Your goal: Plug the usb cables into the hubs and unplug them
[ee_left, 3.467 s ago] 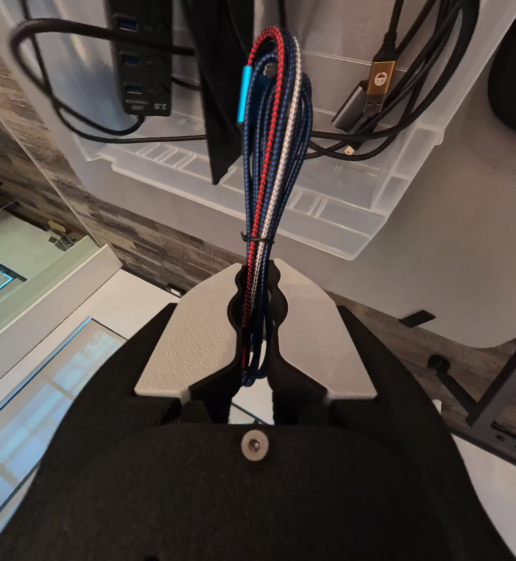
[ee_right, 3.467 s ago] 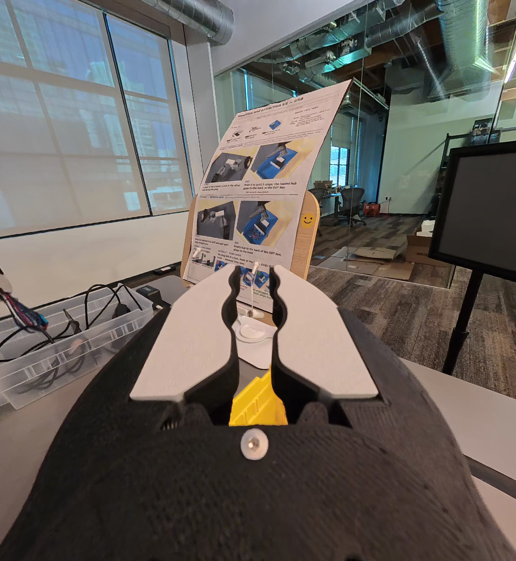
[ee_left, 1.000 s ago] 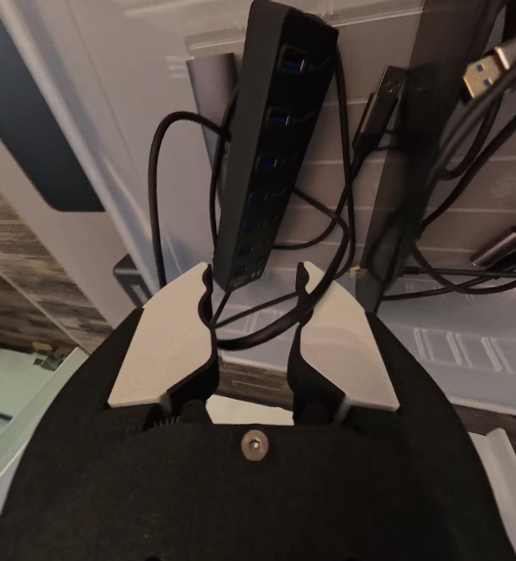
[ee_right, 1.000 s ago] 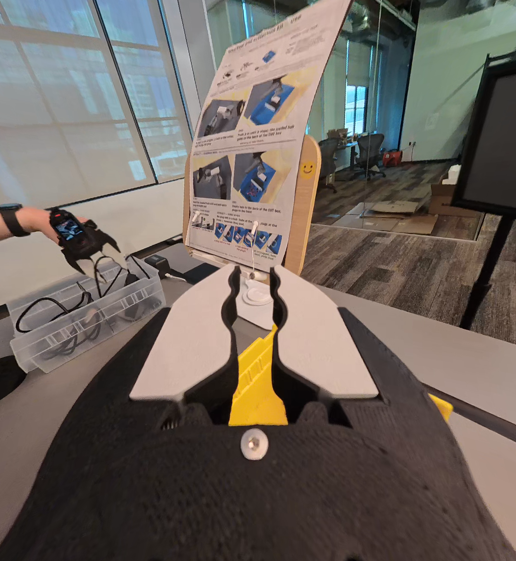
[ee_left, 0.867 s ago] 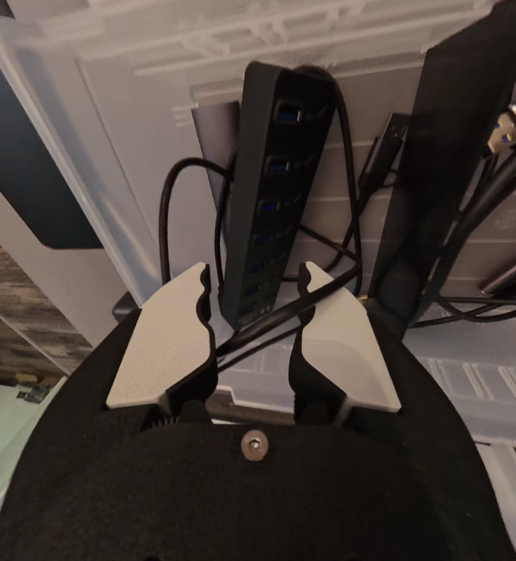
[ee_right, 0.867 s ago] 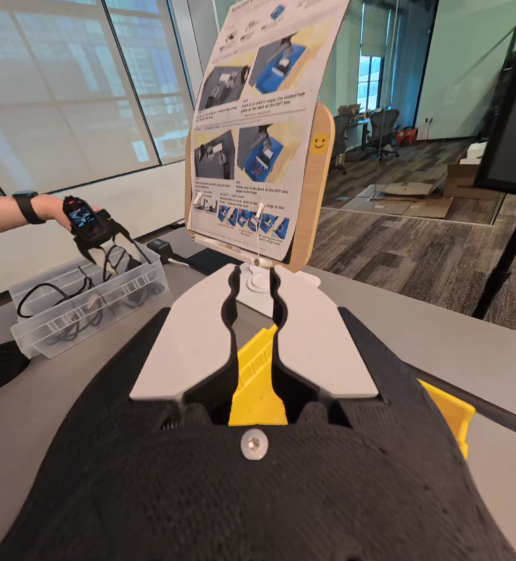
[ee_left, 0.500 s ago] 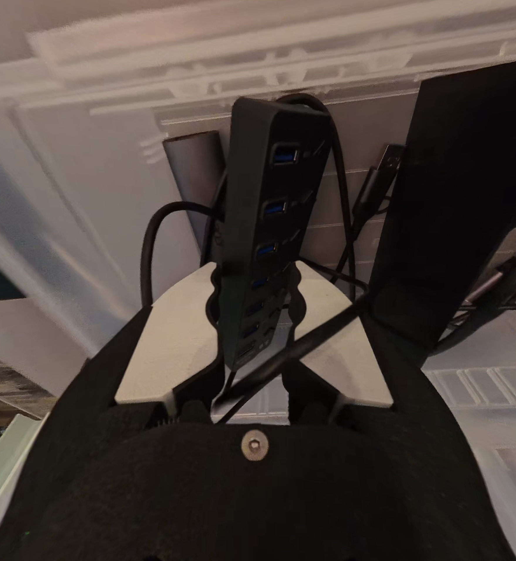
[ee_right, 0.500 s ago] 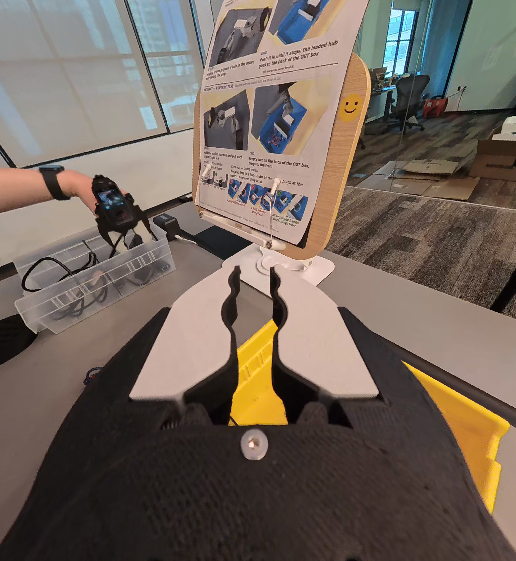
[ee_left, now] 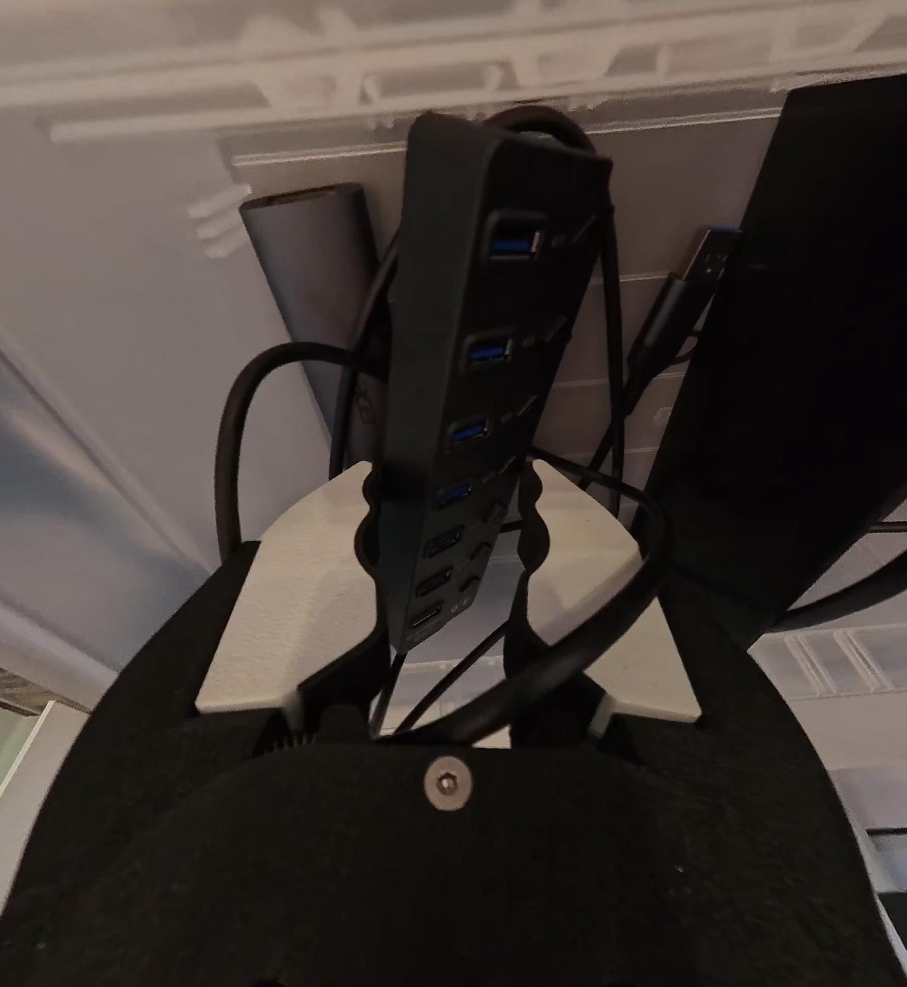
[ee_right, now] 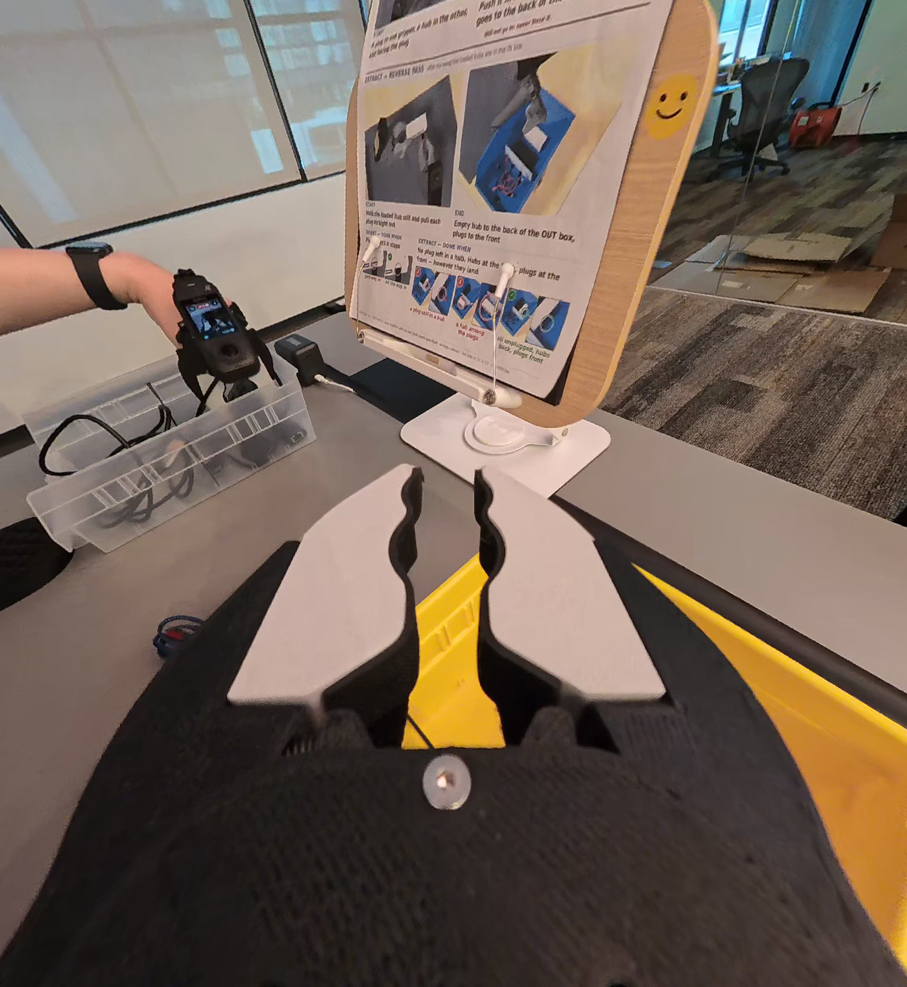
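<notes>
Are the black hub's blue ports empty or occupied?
Empty: all four blue ports on the black hub show open, with no plug seated. The left gripper straddles its lower end.

Hub (ee_left: 472, 374): matt black plastic. Bin (ee_right: 173, 454): clear ribbed plastic (frosted look). Second hub (ee_left: 312, 277): brushed grey metal. Yellow bin (ee_right: 761, 721): smooth plastic. Board (ee_right: 648, 256): wood grain.

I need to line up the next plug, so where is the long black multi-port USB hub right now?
In the left wrist view, the long black multi-port USB hub stands inside the clear plastic bin, its lower end between the left gripper's fingers, a grey hub behind-left.
</notes>
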`<action>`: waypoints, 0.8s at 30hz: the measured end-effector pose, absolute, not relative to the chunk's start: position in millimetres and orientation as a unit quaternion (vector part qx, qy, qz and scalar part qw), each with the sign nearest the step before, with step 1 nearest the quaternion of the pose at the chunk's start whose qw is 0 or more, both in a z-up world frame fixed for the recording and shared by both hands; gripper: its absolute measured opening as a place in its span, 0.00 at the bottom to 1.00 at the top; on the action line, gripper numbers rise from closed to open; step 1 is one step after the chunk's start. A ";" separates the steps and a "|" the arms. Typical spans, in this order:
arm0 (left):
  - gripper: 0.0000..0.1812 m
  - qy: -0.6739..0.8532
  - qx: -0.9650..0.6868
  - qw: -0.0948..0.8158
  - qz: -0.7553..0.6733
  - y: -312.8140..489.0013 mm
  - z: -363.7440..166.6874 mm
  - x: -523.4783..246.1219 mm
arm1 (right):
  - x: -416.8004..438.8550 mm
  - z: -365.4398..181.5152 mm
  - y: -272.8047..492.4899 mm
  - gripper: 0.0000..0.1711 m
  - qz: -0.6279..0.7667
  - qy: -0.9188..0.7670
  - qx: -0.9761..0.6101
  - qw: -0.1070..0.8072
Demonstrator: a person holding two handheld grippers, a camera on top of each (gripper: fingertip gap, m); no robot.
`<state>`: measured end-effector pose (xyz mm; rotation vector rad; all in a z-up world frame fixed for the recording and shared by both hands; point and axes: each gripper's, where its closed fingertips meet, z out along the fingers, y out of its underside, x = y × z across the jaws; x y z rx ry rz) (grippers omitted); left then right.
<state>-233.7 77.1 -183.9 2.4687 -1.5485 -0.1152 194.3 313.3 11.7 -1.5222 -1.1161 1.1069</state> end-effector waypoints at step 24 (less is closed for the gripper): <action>0.17 -0.451 0.881 0.028 -0.143 67.7 -48.0 -227.5 | 194.8 31.9 298.6 0.11 0.474 -0.460 -0.588 0.466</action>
